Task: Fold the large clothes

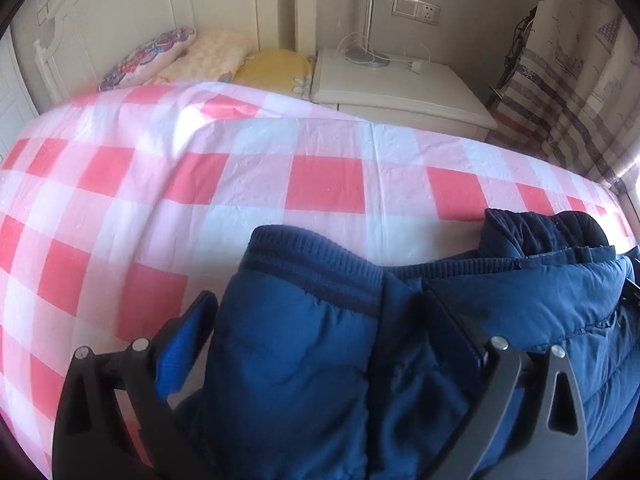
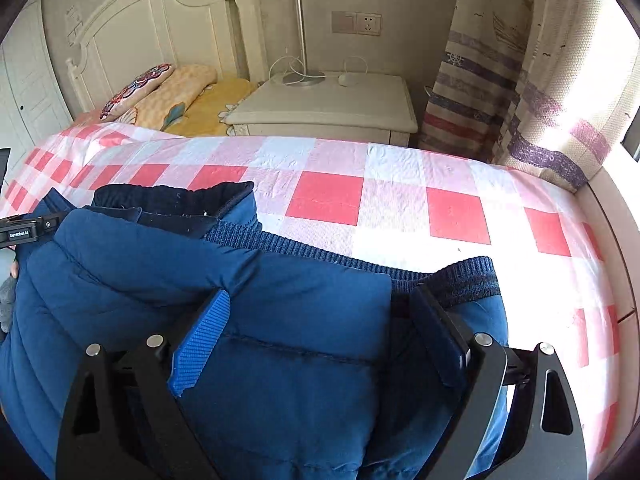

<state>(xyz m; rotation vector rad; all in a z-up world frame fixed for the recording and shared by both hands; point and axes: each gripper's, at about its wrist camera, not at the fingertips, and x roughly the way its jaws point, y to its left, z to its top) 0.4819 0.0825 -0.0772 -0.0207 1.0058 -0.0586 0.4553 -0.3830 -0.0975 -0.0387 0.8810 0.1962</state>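
Note:
A navy padded jacket (image 1: 500, 300) with ribbed knit hem and collar lies bunched and folded on the pink-and-white checked bed cover (image 1: 320, 188). My left gripper (image 1: 320, 320) stands open astride the jacket's left part. One blue-padded finger (image 1: 188, 340) is at the jacket's outer edge and the other sits in a crease. My right gripper (image 2: 320, 320) is open too, straddling a thick fold of the jacket (image 2: 120, 272) near the ribbed hem (image 2: 468, 276). The left gripper's body (image 2: 24, 230) and a gloved hand (image 2: 7, 300) show at the left edge of the right wrist view.
Bare checked cover stretches beyond and to the right of the jacket (image 2: 460, 208). Pillows (image 2: 168, 96) lie at the white headboard (image 2: 160, 12). A white nightstand (image 2: 328, 108) with a lamp base and cables stands past the bed's far edge. A striped curtain (image 2: 480, 80) hangs at right.

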